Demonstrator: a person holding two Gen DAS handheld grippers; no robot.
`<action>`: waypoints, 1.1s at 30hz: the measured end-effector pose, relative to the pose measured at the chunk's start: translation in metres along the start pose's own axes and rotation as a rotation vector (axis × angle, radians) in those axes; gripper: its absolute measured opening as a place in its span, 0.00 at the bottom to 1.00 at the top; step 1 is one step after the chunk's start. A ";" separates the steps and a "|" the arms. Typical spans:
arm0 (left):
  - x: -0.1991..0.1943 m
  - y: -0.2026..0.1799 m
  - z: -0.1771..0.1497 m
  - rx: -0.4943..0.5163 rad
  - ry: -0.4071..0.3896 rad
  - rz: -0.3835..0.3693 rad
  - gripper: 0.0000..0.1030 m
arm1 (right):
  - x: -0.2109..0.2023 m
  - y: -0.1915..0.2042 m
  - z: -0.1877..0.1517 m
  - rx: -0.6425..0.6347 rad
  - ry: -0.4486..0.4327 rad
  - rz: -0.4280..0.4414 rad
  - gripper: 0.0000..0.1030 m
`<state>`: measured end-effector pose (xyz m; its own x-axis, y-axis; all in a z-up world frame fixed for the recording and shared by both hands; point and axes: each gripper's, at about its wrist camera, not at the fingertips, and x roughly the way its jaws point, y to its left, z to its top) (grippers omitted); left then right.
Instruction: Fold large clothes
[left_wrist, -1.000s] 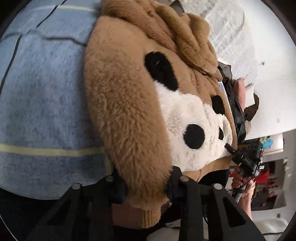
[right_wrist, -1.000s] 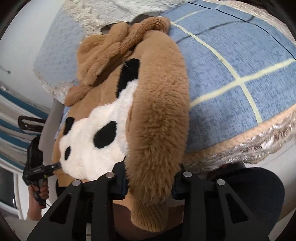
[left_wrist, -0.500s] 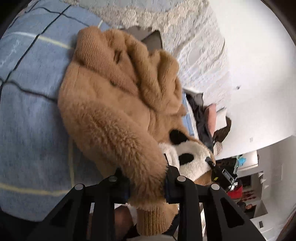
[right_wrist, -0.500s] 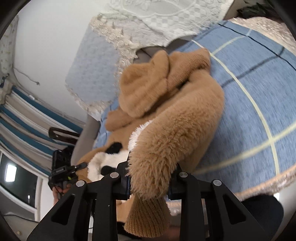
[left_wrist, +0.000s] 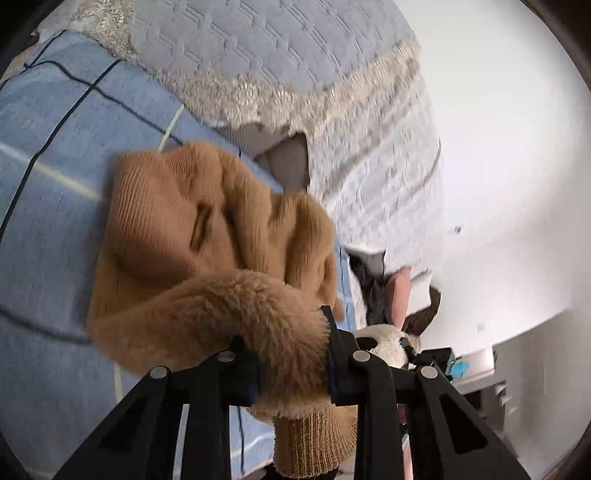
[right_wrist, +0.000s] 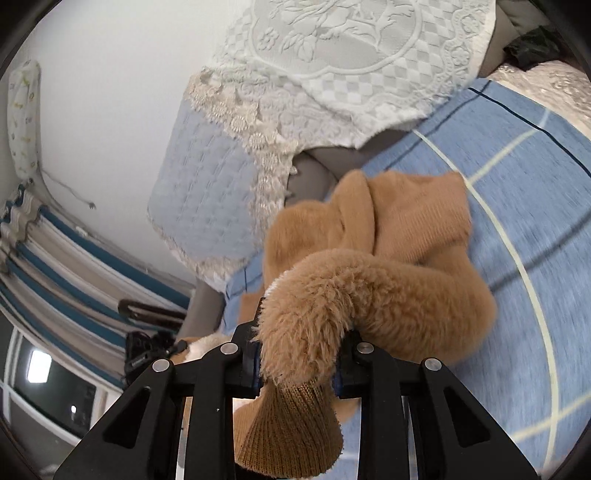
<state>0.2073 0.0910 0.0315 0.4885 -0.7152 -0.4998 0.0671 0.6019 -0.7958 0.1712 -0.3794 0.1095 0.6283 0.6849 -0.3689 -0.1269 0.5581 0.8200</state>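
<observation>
Left gripper (left_wrist: 291, 365) and right gripper (right_wrist: 299, 354) each clamped on a fuzzy sweater (left_wrist: 207, 236) sleeve

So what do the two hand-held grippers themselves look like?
Both match: the left hand-held gripper and the right hand-held gripper are matte black, with triangular cut-out finger frames, round silver screw heads and blue pads inside the fingers. No cables or markings are visible.

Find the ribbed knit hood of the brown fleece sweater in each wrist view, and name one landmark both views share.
Left wrist view: the hood lies left of centre, above the fluffy sleeve held by the left gripper.
Right wrist view: the hood lies right of centre, above the right gripper.
Shared landmark: the blue checked blanket.
</observation>
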 end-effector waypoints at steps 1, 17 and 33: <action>0.004 0.001 0.012 -0.014 -0.014 -0.010 0.26 | 0.006 -0.004 0.011 0.023 -0.007 0.011 0.26; 0.095 0.085 0.124 -0.379 -0.073 0.003 0.35 | 0.125 -0.079 0.114 0.395 -0.033 -0.164 0.33; 0.051 0.012 0.139 -0.121 -0.191 -0.026 0.75 | 0.126 -0.067 0.135 0.450 -0.147 -0.173 0.59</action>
<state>0.3540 0.1108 0.0442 0.6450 -0.6427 -0.4134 -0.0171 0.5287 -0.8486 0.3626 -0.3934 0.0666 0.7167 0.5090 -0.4768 0.3116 0.3779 0.8718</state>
